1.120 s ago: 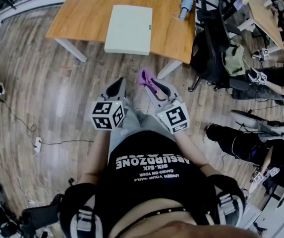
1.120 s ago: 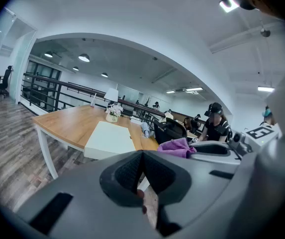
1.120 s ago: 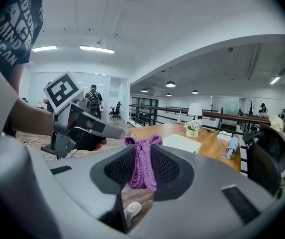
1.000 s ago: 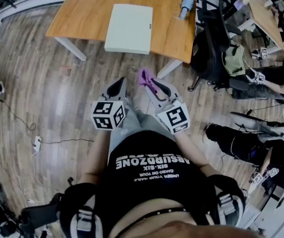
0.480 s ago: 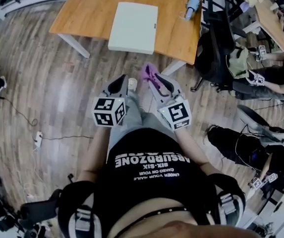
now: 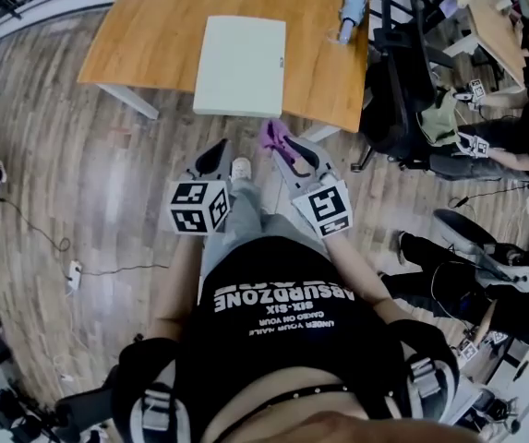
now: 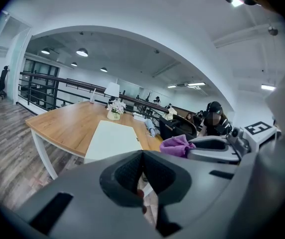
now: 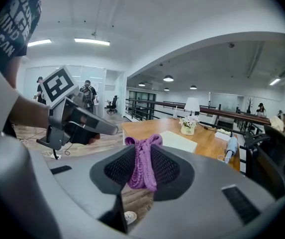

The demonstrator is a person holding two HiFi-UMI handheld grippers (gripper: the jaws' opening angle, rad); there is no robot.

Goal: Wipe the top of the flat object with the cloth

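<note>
Moved up to the light wooden table [image 6: 144, 35] over the last second, bringing the pale flat rectangular panel [image 6: 241, 63] at upper centre nearer. Carrying the crumpled purple cloth [image 6: 270, 135] clamped in the right gripper [image 6: 281, 146], left gripper [image 6: 216, 155] closed on nothing; still short of the panel, so wiping likely next.

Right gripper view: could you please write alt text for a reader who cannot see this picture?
The right gripper is shut on a purple cloth, in the air in front of a wooden table on which a flat white object lies. The left gripper shows at the left, held in a hand.
</note>
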